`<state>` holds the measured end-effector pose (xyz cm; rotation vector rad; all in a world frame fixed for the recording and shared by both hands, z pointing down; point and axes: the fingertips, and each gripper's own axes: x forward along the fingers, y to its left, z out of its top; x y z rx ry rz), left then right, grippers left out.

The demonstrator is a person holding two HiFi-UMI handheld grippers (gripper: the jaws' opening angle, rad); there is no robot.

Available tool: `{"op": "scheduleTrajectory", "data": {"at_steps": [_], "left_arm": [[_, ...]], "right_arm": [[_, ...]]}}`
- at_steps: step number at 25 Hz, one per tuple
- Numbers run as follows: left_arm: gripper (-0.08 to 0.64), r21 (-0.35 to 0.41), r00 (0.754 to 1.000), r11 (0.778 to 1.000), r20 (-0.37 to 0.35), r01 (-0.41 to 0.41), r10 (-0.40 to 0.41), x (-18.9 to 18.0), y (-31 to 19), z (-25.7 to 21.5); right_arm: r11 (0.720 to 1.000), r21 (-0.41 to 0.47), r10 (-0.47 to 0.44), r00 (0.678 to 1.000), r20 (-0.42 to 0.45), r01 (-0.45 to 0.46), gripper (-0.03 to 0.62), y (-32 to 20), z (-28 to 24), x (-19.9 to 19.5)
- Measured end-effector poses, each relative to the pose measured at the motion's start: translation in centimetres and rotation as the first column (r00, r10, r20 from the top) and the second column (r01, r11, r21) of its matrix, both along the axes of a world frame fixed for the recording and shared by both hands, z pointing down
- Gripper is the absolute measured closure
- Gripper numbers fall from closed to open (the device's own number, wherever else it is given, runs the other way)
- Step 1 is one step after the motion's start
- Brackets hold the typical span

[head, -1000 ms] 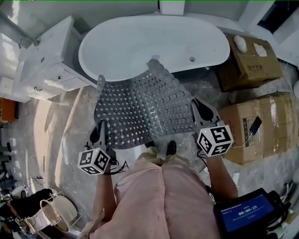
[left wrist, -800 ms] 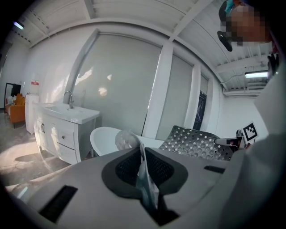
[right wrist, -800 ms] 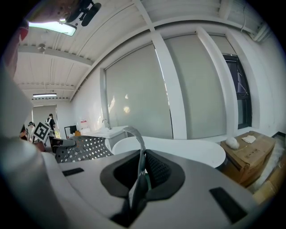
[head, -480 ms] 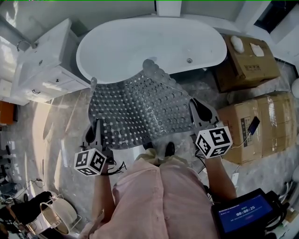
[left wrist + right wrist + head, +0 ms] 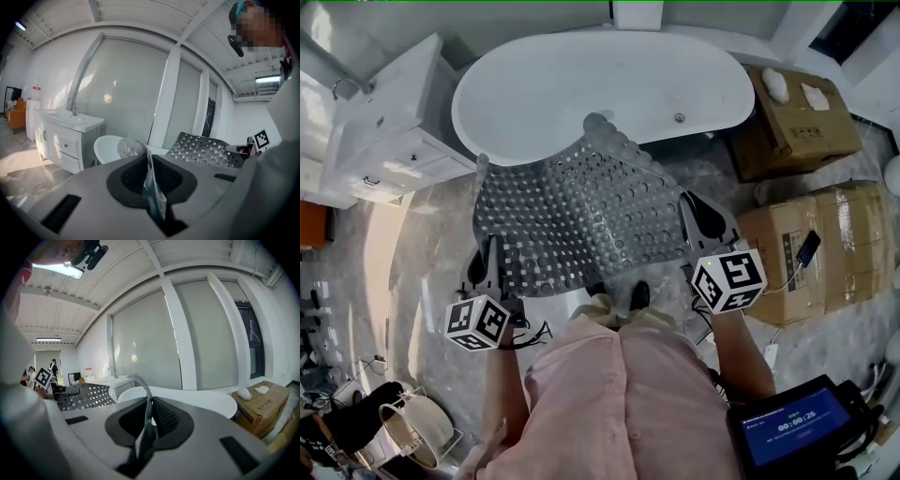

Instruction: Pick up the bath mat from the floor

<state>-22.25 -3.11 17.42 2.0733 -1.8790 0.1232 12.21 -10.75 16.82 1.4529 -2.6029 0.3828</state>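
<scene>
Head view shows the bath mat (image 5: 581,216) — grey, with many small holes — lifted off the floor (image 5: 431,244) and spread between the two grippers. Its far edge overlaps the rim of the white bathtub (image 5: 600,84); whether it touches the rim I cannot tell. The left gripper (image 5: 485,265) is clamped on the mat's near left corner, and the right gripper (image 5: 703,222) on its right edge. In each gripper view a thin edge of the mat stands pinched between the dark pads. Below the mat's near edge one dark shoe (image 5: 642,297) of the person is visible. A white vanity cabinet (image 5: 384,131) stands left of the bathtub — two cardboard boxes (image 5: 797,122) are at the right.
</scene>
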Motion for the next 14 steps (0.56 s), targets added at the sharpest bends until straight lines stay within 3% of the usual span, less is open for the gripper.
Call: {"op": "scheduleTrajectory", "data": {"at_steps": [14], "left_arm": [[0.522,-0.001,1.000,1.000,-0.003,-0.003,0.003,-0.32,-0.43,-0.16]], "right_arm": [[1.000,0.001,0.011,1.000,-0.001,-0.011,0.560,-0.39,-0.35,0.06]]}}
